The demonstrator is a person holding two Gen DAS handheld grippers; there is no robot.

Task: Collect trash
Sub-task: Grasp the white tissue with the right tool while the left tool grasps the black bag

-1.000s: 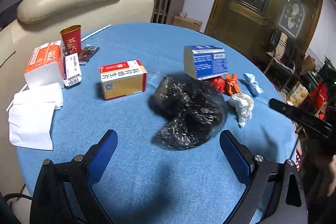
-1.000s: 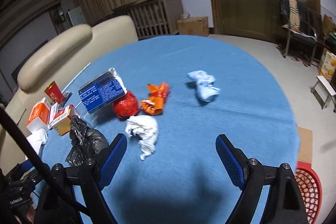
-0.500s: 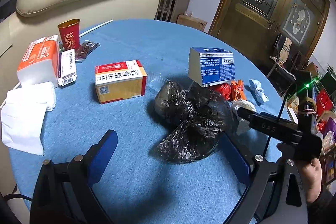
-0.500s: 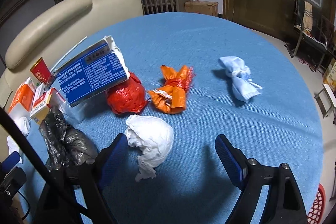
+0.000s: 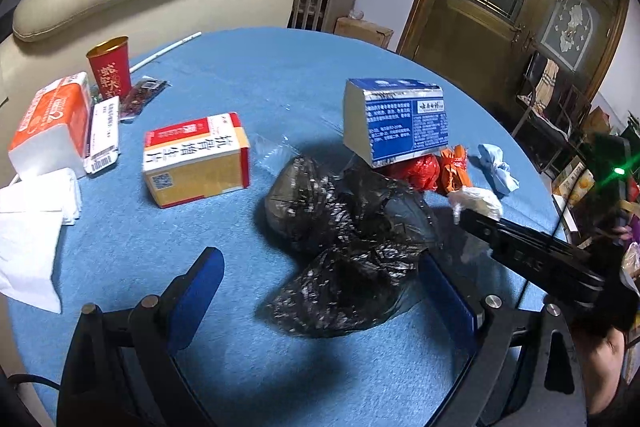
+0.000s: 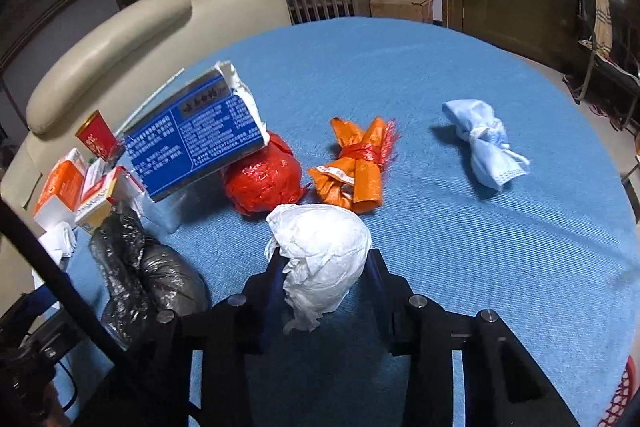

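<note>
Right gripper (image 6: 322, 267) now clamped on white paper wad (image 6: 320, 247), jaws wide apart a second ago: first trash piece secured. Left gripper (image 5: 320, 287) apart, straddling black bag (image 5: 344, 247), contents unseen. Beyond wad: red ball (image 6: 262, 183), orange wrapper (image 6: 356, 167), blue mask (image 6: 484, 143).

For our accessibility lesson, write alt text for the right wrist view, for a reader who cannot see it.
The right gripper is closed around a crumpled white wad on a blue tablecloth. Beyond lie a red bag ball, an orange wrapper bundle, a light blue mask and a black bag.
</note>
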